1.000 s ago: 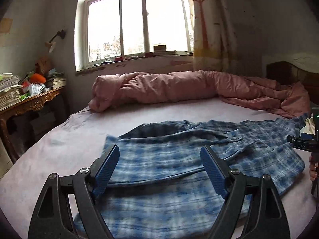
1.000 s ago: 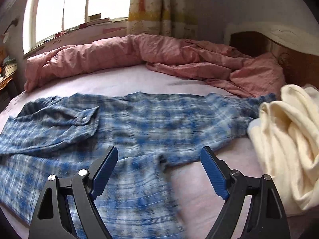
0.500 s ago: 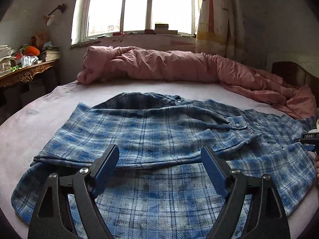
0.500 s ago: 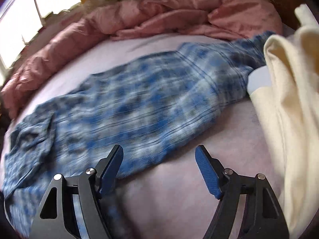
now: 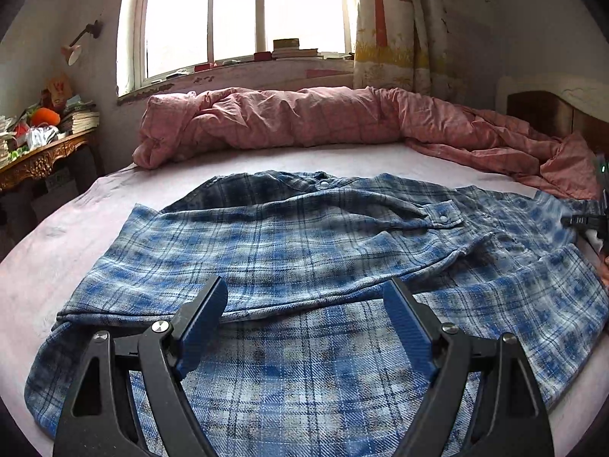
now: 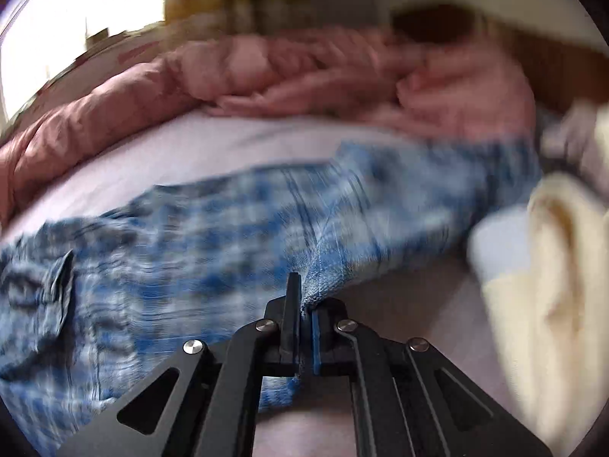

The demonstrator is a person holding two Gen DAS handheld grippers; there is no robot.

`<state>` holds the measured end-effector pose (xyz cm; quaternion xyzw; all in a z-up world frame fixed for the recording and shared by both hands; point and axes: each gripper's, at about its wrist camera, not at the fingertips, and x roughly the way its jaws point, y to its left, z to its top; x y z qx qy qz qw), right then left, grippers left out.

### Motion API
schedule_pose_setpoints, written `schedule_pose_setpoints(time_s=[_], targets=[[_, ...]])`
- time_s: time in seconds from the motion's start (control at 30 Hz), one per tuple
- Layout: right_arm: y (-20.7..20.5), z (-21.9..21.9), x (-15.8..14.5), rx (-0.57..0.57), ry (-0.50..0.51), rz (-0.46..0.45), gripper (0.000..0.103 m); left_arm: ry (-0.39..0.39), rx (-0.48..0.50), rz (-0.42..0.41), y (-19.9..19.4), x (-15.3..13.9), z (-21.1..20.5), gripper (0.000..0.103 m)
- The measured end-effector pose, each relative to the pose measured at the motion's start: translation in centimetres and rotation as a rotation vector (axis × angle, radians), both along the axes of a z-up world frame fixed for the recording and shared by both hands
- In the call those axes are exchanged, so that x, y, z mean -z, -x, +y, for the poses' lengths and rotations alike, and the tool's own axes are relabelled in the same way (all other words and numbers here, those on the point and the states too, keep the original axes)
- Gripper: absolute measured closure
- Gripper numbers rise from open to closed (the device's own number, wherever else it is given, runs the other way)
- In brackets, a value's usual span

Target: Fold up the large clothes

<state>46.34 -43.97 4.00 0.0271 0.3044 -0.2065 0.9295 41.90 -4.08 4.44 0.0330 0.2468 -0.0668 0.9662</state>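
Observation:
A large blue plaid shirt [image 5: 304, 251] lies spread on the pink bed sheet [image 5: 68, 251], one sleeve folded across its chest. My left gripper [image 5: 304, 304] hovers open just above the shirt's near hem, nothing between its blue pads. In the right wrist view the picture is blurred; my right gripper [image 6: 302, 304] is shut on the edge of the plaid shirt [image 6: 236, 228], with cloth pinched between the pads and bunching upward. A dark part of the right gripper [image 5: 588, 222] shows at the right edge of the left wrist view.
A rumpled pink duvet [image 5: 304, 122] runs along the far side of the bed under the window [image 5: 243, 15]. A cream garment [image 6: 552, 285] lies heaped right of the shirt. A cluttered wooden side table [image 5: 42, 152] stands at the left; a headboard [image 5: 552, 114] is at the right.
My right gripper slid to the shirt's edge and shut on the cloth. My left gripper sank toward the hem early on, then held still, open.

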Motion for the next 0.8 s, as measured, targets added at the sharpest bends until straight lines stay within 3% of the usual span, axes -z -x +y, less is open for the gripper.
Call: schedule_pose_setpoints(time_s=[0.07, 0.13, 0.23, 0.3, 0.4, 0.5, 0.57, 0.67, 0.7, 0.73, 0.8], targets=[[0.4, 2.4, -1.3, -0.071, 0.04, -0.03, 0.098, -0.004, 0.006, -0.002, 0.0, 0.0, -0.1, 0.02], [0.5, 3.3, -1.9, -0.088, 0.014, -0.041, 0.098, 0.006, 0.006, 0.004, -0.1, 0.0, 0.1, 0.02], [0.8, 5.9, -2.8, -0.198, 0.027, -0.041, 0.098, 0.022, 0.002, 0.007, -0.1, 0.0, 0.4, 0.02], [1.4, 7.9, -2.7, -0.304, -0.017, -0.027, 0.098, 0.018, 0.004, 0.01, -0.2, 0.0, 0.4, 0.02], [0.7, 10.4, -0.8, -0.412, -0.129, 0.069, 0.098, 0.013, 0.014, 0.008, -0.1, 0.0, 0.2, 0.02], [-0.4, 9.5, 1.8, -0.352, -0.2, 0.151, 0.097, 0.02, 0.016, 0.011, -0.2, 0.0, 0.2, 0.02], [-0.4, 8.1, 2.1, -0.303, -0.242, 0.161, 0.089, 0.024, 0.016, 0.015, -0.3, 0.0, 0.3, 0.02], [0.8, 4.7, 0.3, -0.19, -0.299, 0.091, 0.066, 0.024, 0.016, 0.015, -0.3, 0.0, 0.3, 0.02], [1.1, 3.9, -0.1, -0.149, -0.294, 0.078, 0.05, 0.023, 0.017, 0.017, -0.3, 0.1, 0.3, 0.02], [1.7, 2.6, -0.7, -0.071, -0.28, 0.056, 0.041, 0.023, 0.018, 0.019, -0.4, 0.1, 0.4, 0.02], [2.7, 0.5, -0.8, 0.044, -0.279, 0.038, 0.041, 0.023, 0.02, 0.024, -0.4, 0.1, 0.3, 0.02]])
